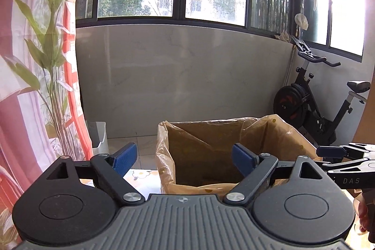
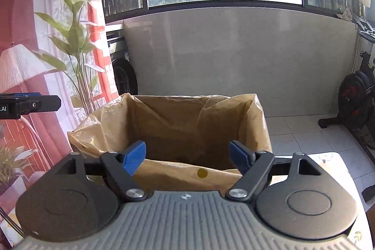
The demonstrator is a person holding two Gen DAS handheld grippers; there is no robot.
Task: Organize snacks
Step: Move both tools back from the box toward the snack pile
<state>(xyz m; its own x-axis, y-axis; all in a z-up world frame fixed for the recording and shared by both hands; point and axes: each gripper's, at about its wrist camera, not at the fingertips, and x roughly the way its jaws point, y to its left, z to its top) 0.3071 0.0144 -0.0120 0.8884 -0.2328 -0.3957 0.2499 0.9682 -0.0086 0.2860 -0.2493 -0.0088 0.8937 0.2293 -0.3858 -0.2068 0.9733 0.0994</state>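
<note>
Both your grippers are spread wide and empty, aimed at the lined box.

Left wrist view: your left gripper (image 1: 182, 159) has its blue-padded fingers (image 1: 125, 158) far apart with nothing between them. The brown cardboard box lined with a translucent yellowish plastic bag (image 1: 234, 132) sits just ahead, slightly right of centre, on the floral-patterned table (image 1: 140, 176). Your right gripper (image 1: 346, 156) enters from the right edge, beside the box. A black exercise bike (image 1: 311, 104) stands by the tiled wall. No snacks are visible; the box bottom is too dark to read.

Right wrist view: your right gripper (image 2: 187, 158) is equally wide open, holding nothing, right over the near rim of the box (image 2: 187, 118). Your left gripper (image 2: 30, 104) shows at the left edge, near a green leafy plant (image 2: 75, 34).
</note>
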